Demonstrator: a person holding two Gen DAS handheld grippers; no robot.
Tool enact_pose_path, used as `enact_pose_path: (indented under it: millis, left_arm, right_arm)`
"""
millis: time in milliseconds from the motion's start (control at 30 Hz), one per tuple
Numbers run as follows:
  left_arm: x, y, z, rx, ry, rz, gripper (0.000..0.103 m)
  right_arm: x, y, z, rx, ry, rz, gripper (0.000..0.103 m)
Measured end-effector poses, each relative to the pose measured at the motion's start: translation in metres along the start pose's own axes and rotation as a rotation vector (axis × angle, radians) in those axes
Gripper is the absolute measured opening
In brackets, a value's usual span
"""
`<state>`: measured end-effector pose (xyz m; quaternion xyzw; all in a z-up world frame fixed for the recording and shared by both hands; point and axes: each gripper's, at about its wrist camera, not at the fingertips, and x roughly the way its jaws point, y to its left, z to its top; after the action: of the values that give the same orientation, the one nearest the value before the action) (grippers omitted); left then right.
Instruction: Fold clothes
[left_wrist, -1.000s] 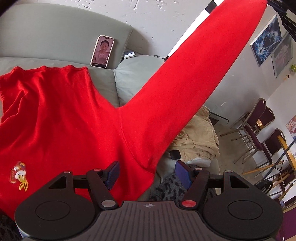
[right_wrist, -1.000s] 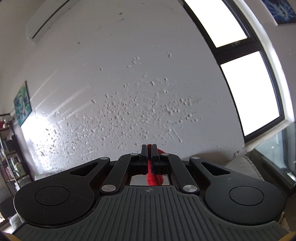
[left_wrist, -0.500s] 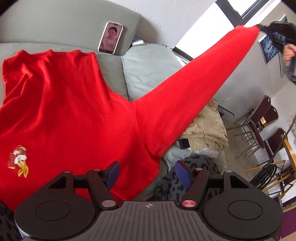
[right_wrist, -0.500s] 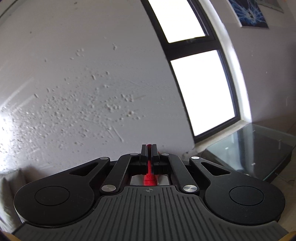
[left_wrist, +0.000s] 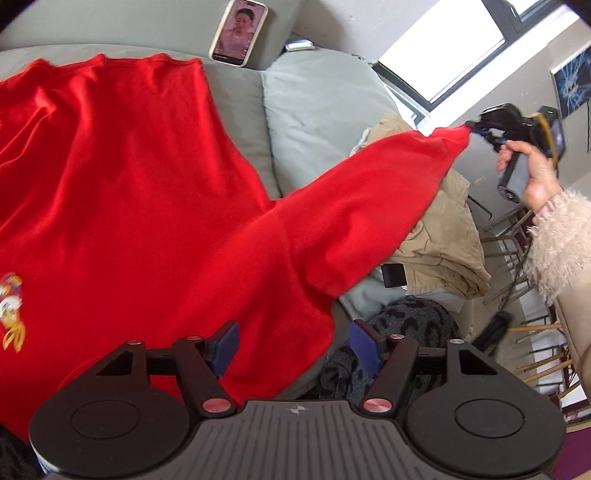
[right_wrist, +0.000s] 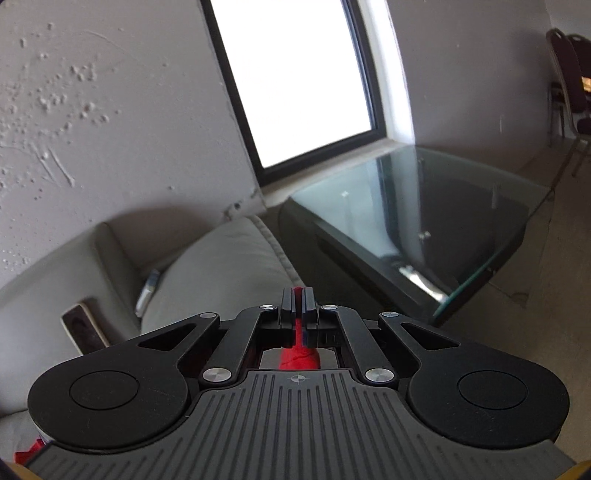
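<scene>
Right tool (right_wrist: 297, 295) easing apart, cuff of the red sweatshirt (left_wrist: 155, 206) between; left tool (left_wrist: 294, 341) spread, empty. Lay the sleeve (left_wrist: 373, 206) straight across the body, away from the sofa (left_wrist: 317, 107) edge.

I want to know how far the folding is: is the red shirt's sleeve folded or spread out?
Spread out. The sleeve stretches away from the red shirt lying flat on the sofa; its cuff sits between the right gripper jaws, which are opening.

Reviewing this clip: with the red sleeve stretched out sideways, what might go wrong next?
The right gripper pinches only the cuff tip of the red sleeve and its jaws are opening, so the sleeve may drop onto the beige clothes unfolded. The open left gripper pins nothing, so the shirt body may drag.
</scene>
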<state>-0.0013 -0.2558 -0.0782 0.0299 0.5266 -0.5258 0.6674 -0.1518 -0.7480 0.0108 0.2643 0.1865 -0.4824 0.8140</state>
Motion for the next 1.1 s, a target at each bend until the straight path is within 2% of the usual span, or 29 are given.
enact_pose_path:
  millis: [67,133,233,300,400,533,600,633,667,767,833,900,933,1000,1100]
  left_arm:
    - [0.006,-0.009,0.002,0.027,0.011,-0.013,0.064]
    - [0.010,-0.016,0.002,0.052,0.020,-0.024,0.064]
    - [0.007,-0.021,-0.001,0.064,0.015,-0.033,0.064]
    - [0.002,-0.021,-0.004,0.064,0.004,-0.031,0.064]
    - [-0.012,-0.016,-0.011,0.048,-0.032,-0.002,0.064]
    - [-0.038,0.002,-0.024,0.019,-0.105,0.100,0.065]
    - [-0.054,0.017,-0.033,-0.019,-0.142,0.158,0.066]
    - [-0.062,0.025,-0.038,-0.040,-0.159,0.184,0.067]
    - [-0.068,0.033,-0.044,-0.060,-0.171,0.214,0.067]
    - [-0.080,0.053,-0.060,-0.097,-0.173,0.333,0.067]
    - [-0.081,0.062,-0.070,-0.118,-0.158,0.384,0.067]
    - [-0.081,0.071,-0.078,-0.146,-0.135,0.397,0.067]
    - [-0.081,0.075,-0.082,-0.154,-0.124,0.392,0.067]
    - [-0.079,0.076,-0.085,-0.149,-0.108,0.386,0.067]
    - [-0.078,0.077,-0.085,-0.136,-0.125,0.406,0.067]
  right_arm:
    - [0.014,-0.013,-0.005,0.041,0.057,-0.062,0.033]
    - [0.012,-0.027,-0.007,0.091,0.075,-0.103,0.048]
    - [-0.004,-0.038,-0.007,0.127,0.085,-0.099,0.050]
    - [-0.023,-0.034,-0.006,0.127,0.100,-0.041,0.052]
    - [-0.062,-0.017,-0.017,0.109,0.130,0.094,0.058]
    - [-0.117,0.006,-0.050,0.064,0.176,0.290,0.060]
    - [-0.144,0.012,-0.074,0.040,0.181,0.346,0.071]
    - [-0.154,0.016,-0.088,0.026,0.196,0.367,0.079]
    - [-0.164,0.021,-0.103,0.011,0.211,0.389,0.081]
    - [-0.180,0.035,-0.153,-0.032,0.320,0.468,0.081]
    - [-0.183,0.049,-0.189,-0.083,0.414,0.514,0.079]
    - [-0.180,0.066,-0.227,-0.172,0.531,0.550,0.071]
    - [-0.176,0.075,-0.245,-0.229,0.600,0.555,0.063]
    - [-0.169,0.091,-0.277,-0.332,0.709,0.558,0.058]
    - [-0.172,0.108,-0.307,-0.451,0.738,0.542,0.055]
